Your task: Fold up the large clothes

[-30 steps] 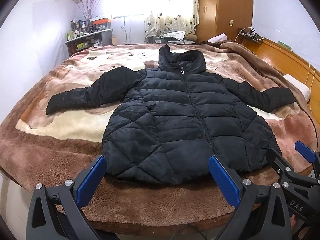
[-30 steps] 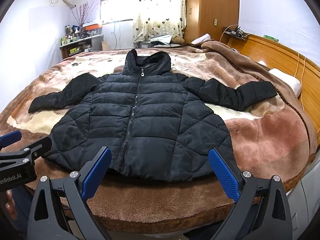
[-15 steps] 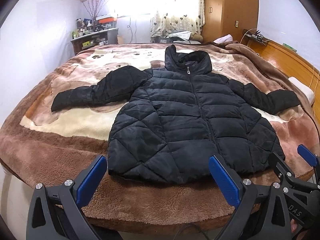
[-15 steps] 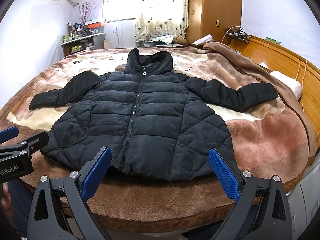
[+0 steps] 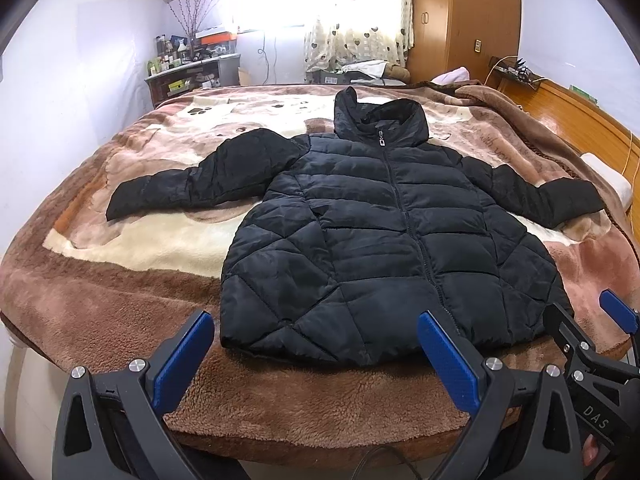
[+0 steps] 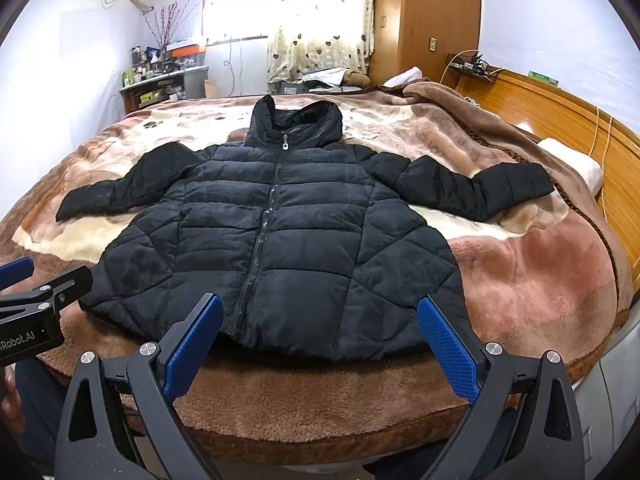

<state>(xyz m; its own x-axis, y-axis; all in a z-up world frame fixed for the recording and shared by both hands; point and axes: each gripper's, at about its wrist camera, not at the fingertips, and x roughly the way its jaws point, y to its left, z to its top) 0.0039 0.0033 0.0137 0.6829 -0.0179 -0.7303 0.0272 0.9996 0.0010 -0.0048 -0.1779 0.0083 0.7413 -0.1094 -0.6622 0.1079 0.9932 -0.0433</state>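
Both wrist views are drifting leftward compared with a second ago, the black puffer jacket (image 5: 384, 240) sliding right in frame. It is lying zipped, face up, sleeves spread on the brown plush blanket (image 5: 120, 300), likely for sleeve folds. Left gripper (image 5: 316, 354) and right gripper (image 6: 320, 338) are hovering near the hem, jaws apart, holding nothing.
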